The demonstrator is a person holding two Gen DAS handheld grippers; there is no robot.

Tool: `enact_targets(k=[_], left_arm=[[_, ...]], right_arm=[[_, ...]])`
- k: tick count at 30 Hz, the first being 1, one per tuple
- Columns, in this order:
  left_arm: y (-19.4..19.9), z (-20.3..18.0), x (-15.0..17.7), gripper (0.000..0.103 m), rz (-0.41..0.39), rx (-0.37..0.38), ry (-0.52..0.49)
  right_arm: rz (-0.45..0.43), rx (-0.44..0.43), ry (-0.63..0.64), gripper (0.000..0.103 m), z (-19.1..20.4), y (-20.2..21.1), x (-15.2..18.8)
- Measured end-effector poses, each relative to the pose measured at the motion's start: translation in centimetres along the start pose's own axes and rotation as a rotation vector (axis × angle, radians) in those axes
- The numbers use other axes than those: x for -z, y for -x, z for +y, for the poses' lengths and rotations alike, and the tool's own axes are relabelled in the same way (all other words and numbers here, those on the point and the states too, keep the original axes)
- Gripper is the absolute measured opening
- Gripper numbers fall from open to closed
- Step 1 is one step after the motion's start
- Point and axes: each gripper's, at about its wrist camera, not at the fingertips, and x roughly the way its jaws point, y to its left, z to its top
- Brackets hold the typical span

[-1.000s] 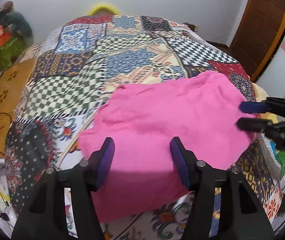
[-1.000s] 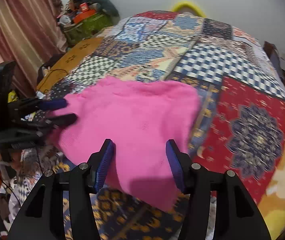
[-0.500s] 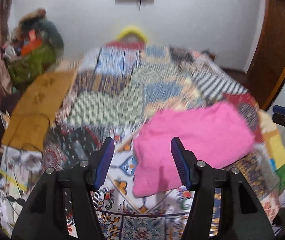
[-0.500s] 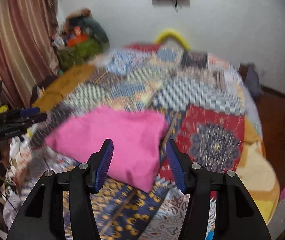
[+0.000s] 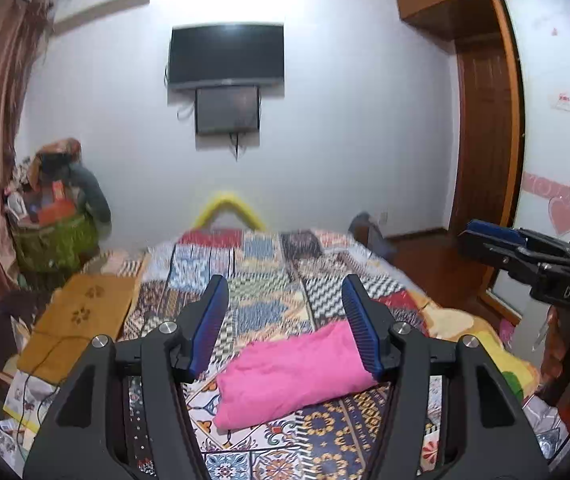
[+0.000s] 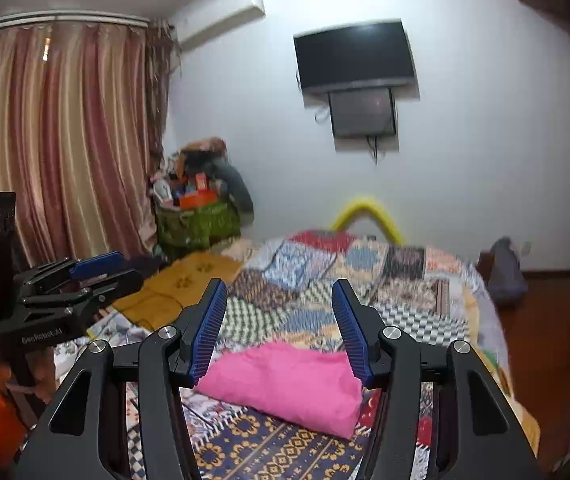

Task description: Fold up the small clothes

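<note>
we see left gripper [image 5: 283,320] spread, holding nothing | right gripper [image 6: 279,326] spread too (both above the bed [image 5: 269,292]) | folded pink cloth [image 5: 291,372] lies on quilt

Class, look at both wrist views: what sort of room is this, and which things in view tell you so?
Most likely a home bedroom. A bed under a patchwork bedspread fills the middle, a television hangs on the far wall, and striped curtains cover one side. A folded pink garment lies on the bedspread.
</note>
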Motion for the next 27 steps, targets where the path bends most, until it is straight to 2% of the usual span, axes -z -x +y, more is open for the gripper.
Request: enact_targets(k=[3,6,7,8,9,11,13,27], left_arm=[[1.8,-0.7,0.0,0.064,-0.042,0.004,0.009],[3.0,-1.2,0.2,0.081,-0.074,-0.01,0.01],[3.2,-1.2,0.3,0.09,-0.082,-0.015,0.01],[3.5,-1.3,0.5,0.095,-0.09,-0.019,0.011],[3.7,-1.3,0.6,0.096,-0.095,-0.021,0.013],[4.0,-1.3,0.9,0.097,-0.098,-0.023,0.019],[4.1,-1.2,1.1,0.099,-0.097,-0.022,0.03],[4.5,-1.0,1.9,0.101,-0.098,-0.028,0.061]], right_arm=[[-0.045,0.021,0.01,0.063,1.1,1.6,0.1],[-0.063,0.056,0.022,0.079,1.6,2.2,0.5],[-0.069,0.063,0.019,0.086,1.7,2.3,0.7],[-0.07,0.069,0.015,0.088,1.6,2.2,0.8],[-0.069,0.076,0.015,0.089,1.6,2.2,0.9],[-0.064,0.106,0.019,0.098,1.6,2.1,1.1],[-0.071,0.134,0.025,0.103,1.7,2.2,1.1],[-0.063,0.146,0.027,0.103,2.2,2.8,1.7]])
